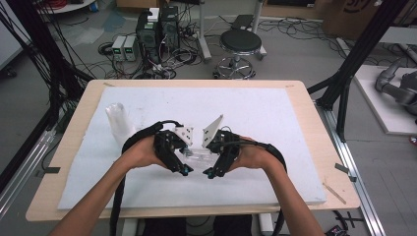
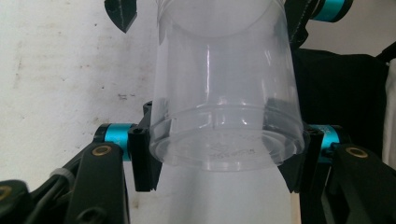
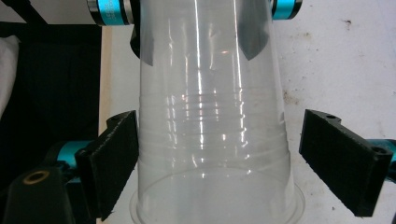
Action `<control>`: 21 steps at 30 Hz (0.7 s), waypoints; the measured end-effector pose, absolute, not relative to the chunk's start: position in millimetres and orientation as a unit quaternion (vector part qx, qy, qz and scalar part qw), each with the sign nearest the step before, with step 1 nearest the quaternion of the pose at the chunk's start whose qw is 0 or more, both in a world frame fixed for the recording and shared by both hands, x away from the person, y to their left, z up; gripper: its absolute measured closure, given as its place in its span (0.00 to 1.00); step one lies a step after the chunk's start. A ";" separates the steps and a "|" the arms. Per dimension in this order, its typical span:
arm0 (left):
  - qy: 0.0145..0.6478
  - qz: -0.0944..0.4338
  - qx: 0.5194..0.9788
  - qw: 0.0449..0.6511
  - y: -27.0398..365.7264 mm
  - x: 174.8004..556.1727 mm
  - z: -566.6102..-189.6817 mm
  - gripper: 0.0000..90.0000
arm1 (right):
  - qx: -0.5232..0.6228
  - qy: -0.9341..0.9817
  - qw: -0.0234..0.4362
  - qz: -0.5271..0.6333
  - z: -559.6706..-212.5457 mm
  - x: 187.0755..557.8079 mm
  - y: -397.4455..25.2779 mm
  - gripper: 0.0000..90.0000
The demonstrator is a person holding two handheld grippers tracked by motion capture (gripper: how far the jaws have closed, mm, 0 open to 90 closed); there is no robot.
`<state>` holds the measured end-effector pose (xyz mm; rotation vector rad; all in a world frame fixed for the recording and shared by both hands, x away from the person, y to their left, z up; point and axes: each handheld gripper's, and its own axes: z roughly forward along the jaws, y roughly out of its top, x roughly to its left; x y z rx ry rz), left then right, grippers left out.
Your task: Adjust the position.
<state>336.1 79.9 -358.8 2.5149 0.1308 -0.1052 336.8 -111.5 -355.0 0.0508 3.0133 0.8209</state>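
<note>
Left gripper (image 2: 219,154) pinched the clear cup (image 2: 224,93) at its base; right gripper (image 3: 219,163) stood spread around its rim. White mat (image 1: 255,108), cabled floor beyond. Cup apparently horizontal, frame centre.

Lab: floor cables (image 1: 162,66), computer towers (image 1: 158,29)

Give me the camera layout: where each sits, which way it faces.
High view: above the person's side, facing forward and down on the table; forearms, left hand-held gripper, right hand-held gripper.
Left gripper view: on that gripper, along its jaws, clamped on the clear cup base.
Right gripper view: along its jaws, apart beside the cup's wide end.
Shared: one cup, opposite ends.
</note>
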 end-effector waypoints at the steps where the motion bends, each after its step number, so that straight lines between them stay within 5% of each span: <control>1: 0.051 -0.040 0.950 0.307 80.2 335.8 -358.9 0.46 | 0.016 0.964 0.010 0.266 -354.4 336.9 -111.7 0.14; 21: 0.101 -0.039 0.854 0.509 127.5 336.6 -382.5 0.46 | 0.071 0.879 0.039 0.469 -331.5 334.0 -162.6 0.14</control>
